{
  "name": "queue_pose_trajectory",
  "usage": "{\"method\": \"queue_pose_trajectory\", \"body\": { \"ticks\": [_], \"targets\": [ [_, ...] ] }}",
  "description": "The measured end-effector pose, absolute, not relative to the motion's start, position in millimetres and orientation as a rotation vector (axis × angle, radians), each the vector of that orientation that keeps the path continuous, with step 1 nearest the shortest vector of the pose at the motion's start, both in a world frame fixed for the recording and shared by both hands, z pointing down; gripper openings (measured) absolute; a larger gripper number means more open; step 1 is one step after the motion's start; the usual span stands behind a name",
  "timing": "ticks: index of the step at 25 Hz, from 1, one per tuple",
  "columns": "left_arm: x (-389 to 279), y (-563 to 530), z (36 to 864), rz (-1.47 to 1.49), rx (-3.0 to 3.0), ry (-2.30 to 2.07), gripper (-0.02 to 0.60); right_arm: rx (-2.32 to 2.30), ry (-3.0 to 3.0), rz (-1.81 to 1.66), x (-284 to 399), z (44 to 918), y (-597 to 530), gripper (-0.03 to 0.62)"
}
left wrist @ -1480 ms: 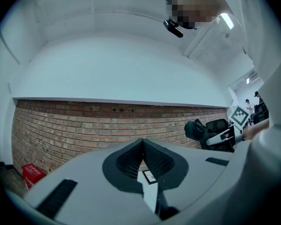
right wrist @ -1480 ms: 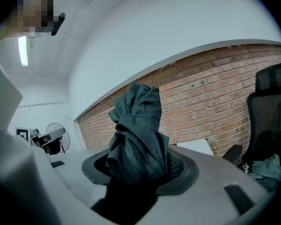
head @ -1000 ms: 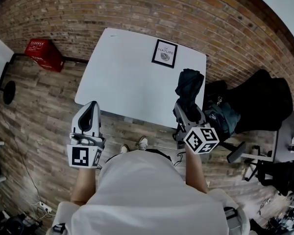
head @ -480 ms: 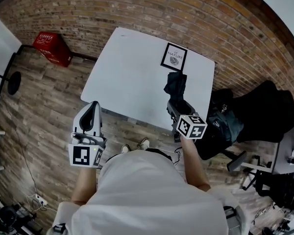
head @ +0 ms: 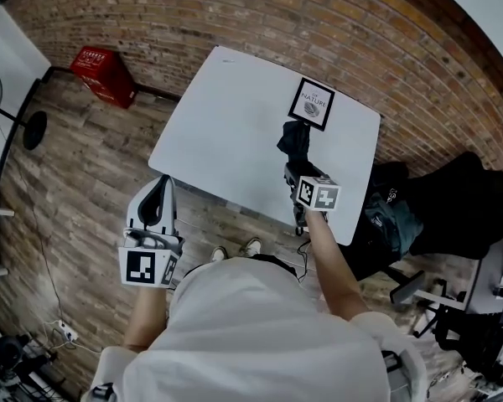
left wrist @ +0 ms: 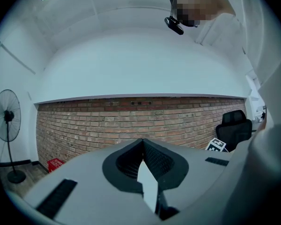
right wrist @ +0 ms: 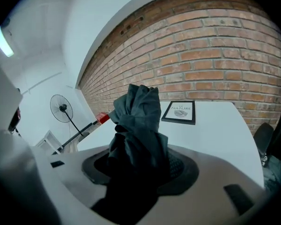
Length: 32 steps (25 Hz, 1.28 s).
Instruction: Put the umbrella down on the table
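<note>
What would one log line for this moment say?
right gripper: shut on umbrella | umbrella: over table, not yet released | left gripper: shut, empty

A white table (head: 235,132) stood on the wood-plank floor (head: 75,182). A black-framed print (head: 312,104) lay flat on its top, out toward one o'clock near the far edge. Off at ten o'clock, well apart from the table, a red crate (head: 103,64) sat on the floor.

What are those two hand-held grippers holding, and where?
Right hand-held gripper clamps the folded dark umbrella around its bundled fabric, near end. Left hand-held gripper holds nothing.
</note>
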<state>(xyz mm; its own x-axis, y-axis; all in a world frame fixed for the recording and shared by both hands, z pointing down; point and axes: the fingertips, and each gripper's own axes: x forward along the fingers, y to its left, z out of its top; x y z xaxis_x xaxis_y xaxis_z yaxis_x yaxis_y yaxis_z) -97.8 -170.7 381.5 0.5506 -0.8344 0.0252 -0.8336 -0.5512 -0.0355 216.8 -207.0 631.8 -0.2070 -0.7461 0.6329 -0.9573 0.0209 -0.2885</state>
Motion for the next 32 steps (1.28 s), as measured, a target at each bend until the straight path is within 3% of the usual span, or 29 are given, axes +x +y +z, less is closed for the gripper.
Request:
{"method": "queue_pose_trajectory", "body": {
  "ticks": [32],
  "targets": [
    [-123, -153, 388, -0.176, -2.692, 1.620, 0.023, 1.894, -1.707, 1.244, 243, 722, -254, 0.239]
  ]
}}
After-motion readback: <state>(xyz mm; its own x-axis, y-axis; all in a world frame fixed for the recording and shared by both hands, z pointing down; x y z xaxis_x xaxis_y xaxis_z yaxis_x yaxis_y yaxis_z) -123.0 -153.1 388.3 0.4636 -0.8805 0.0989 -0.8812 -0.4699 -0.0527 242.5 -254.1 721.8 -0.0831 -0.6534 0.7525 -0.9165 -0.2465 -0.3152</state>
